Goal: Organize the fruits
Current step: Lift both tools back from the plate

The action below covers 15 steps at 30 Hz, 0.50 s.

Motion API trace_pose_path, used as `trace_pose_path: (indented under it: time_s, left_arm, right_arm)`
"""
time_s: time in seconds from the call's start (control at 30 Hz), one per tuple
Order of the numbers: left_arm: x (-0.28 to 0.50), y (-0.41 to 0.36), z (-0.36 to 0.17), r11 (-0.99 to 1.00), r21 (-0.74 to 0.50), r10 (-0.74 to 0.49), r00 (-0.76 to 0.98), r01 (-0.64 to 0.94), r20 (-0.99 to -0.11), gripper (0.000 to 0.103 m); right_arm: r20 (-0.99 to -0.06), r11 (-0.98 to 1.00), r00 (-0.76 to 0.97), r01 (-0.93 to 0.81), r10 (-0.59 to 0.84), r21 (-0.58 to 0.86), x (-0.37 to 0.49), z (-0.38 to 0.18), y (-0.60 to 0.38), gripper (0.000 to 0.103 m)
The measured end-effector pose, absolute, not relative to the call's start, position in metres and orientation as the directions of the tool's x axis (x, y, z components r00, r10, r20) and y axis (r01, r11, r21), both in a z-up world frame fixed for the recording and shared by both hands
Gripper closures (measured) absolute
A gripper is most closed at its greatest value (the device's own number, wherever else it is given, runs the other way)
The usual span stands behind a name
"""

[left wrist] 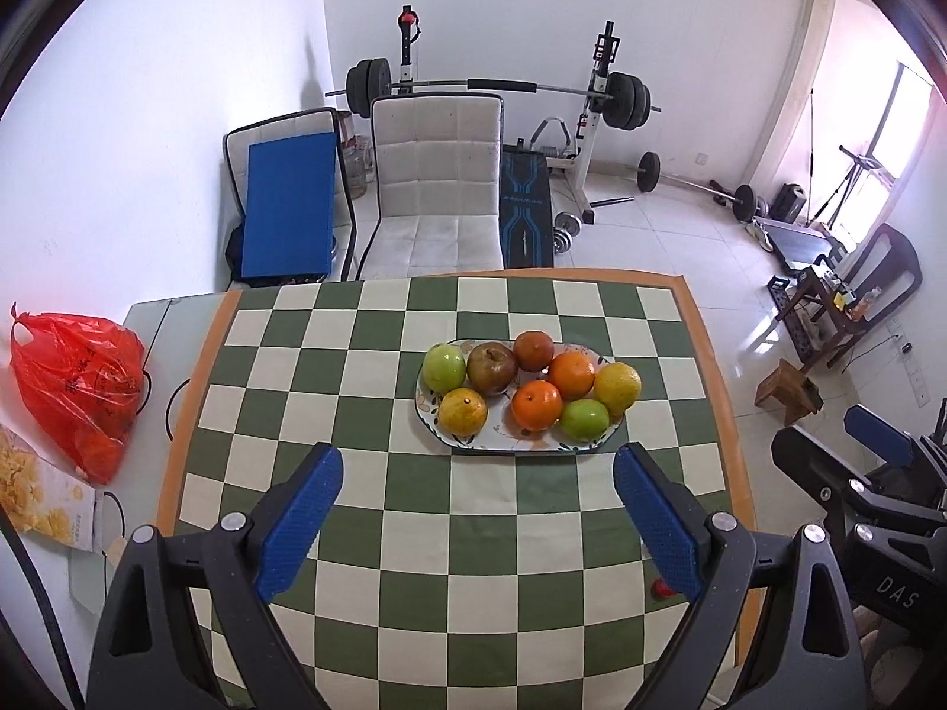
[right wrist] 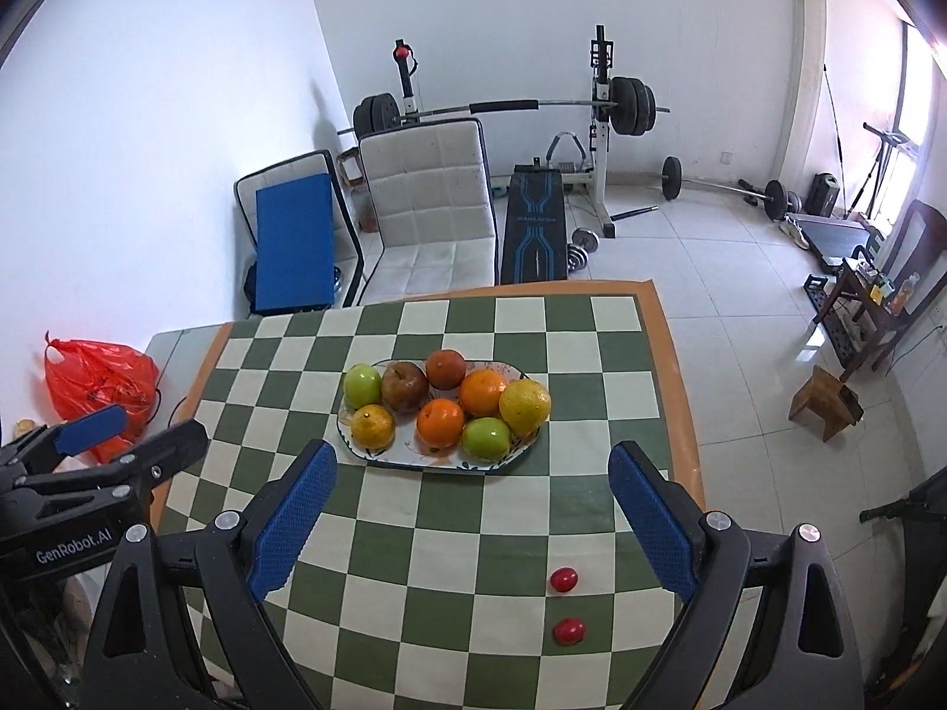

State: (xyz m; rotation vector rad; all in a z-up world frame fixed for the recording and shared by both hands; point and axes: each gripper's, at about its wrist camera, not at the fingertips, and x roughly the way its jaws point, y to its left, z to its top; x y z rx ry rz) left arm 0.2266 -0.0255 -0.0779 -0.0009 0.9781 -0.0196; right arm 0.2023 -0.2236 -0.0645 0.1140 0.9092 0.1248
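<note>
Plate (right wrist: 379,454) sits mid-table on the checked cloth (right wrist: 509,509), eight fruits (right wrist: 439,421) packed on it. Two small tomatoes (right wrist: 564,580) lie on the cloth nearer, to its right. Bag (left wrist: 77,384) at table's left edge; chair (left wrist: 438,177) behind the table.

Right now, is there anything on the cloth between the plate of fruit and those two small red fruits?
No. In the right wrist view only bare checkered cloth lies between the plate and the two small red fruits.

A home room doubling as a gym

We see a black-plated barbell on a white rack (left wrist: 497,86), a quilted white chair (left wrist: 435,177) and a green-checked tablecloth (left wrist: 379,414) over pale floor tiles
</note>
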Motion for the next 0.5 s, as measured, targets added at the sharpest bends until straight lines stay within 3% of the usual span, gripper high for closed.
trace_pose_path:
  time_s: [0.37,0.43,0.5]
  left_arm:
    - [0.219,-0.029,-0.078,1.0,-0.008,-0.021,0.555,0.025,-0.832,0.009]
    - [0.22,-0.029,-0.08,1.0,0.001,-0.01,0.553,0.02,-0.833,0.009]
    - [0.223,-0.031,-0.085,1.0,0.018,0.005,0.545,0.018,-0.839,0.002]
  right_arm:
    - [-0.783,0.983,0.599,-0.045,0.169,0.178,0.193,-0.064,-0.226,0.008]
    - [-0.785,0.978,0.592,-0.029,0.183,0.206,0.195,-0.069,-0.231,0.003]
    - [-0.789,0.974,0.583,-0.018,0.195,0.228,0.2,-0.079,-0.236,0.001]
